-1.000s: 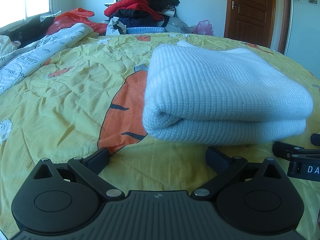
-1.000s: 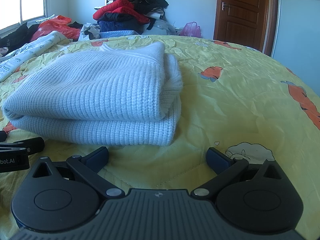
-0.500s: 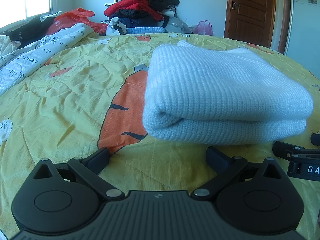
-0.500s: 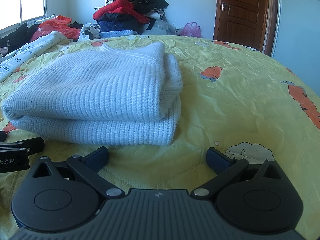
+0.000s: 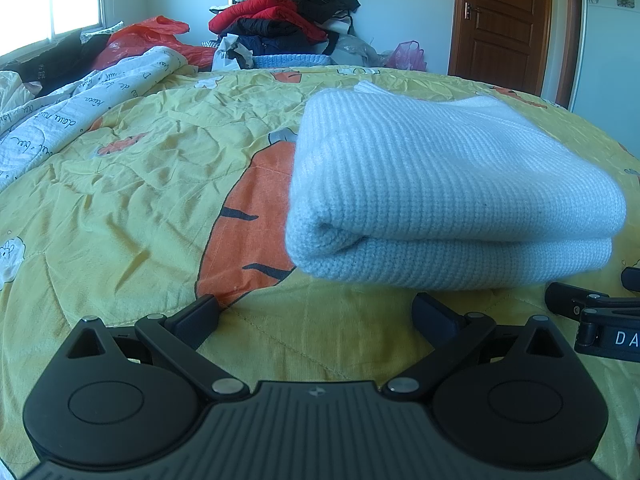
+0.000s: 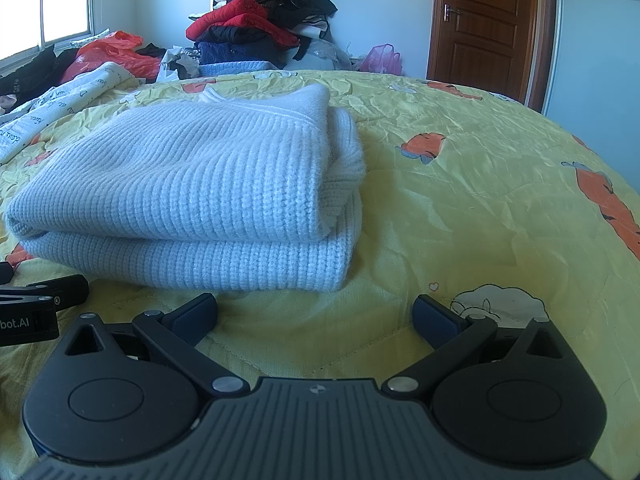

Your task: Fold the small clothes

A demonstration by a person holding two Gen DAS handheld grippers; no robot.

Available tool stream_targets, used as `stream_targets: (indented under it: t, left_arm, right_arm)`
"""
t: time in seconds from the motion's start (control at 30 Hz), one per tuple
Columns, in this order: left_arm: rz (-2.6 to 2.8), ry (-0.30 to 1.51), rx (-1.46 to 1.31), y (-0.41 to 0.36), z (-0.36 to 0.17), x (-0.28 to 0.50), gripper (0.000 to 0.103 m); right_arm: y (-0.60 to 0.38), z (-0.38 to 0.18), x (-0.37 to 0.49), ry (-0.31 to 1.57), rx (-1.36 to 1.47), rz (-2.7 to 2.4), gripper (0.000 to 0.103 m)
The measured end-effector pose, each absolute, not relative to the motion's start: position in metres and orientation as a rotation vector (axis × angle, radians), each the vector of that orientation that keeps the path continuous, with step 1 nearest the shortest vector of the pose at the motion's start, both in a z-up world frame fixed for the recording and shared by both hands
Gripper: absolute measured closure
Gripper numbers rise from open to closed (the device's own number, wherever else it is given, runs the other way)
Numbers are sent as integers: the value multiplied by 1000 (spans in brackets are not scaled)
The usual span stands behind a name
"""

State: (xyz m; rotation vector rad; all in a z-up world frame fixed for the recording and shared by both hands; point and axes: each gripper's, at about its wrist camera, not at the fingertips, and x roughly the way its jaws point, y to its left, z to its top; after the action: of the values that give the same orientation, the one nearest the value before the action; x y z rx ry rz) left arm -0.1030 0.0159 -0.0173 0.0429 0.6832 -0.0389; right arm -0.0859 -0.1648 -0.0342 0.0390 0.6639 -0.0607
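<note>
Two claws: left claw (image 5: 316, 312) and right claw (image 6: 314, 312), both spread wide, empty, low over the bed.
Sweater: pale blue knit sweater (image 6: 192, 200), folded in a thick stack on the yellow carrot-print quilt (image 5: 132, 200).
Left claw: just before the sweater's near left corner, not touching.
Right claw: just before the sweater's near right corner.
Clothes pile (image 5: 280, 16): far behind the sweater, against the wall.

A pale blue ribbed-knit sweater (image 5: 448, 200) lay on a yellow bedspread (image 5: 140, 200) printed with orange carrots (and white sheep). Beyond it were red and black clothes (image 6: 256, 20), a brown door (image 6: 492, 20) and black grippers.
</note>
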Motion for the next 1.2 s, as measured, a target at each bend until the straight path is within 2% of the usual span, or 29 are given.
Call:
stream_targets:
  t: [1.2]
  left_arm:
    - [-43,688,42,17,-17,-99,0]
  right_arm:
    - [-165,-34,-86,665,39,-61,0]
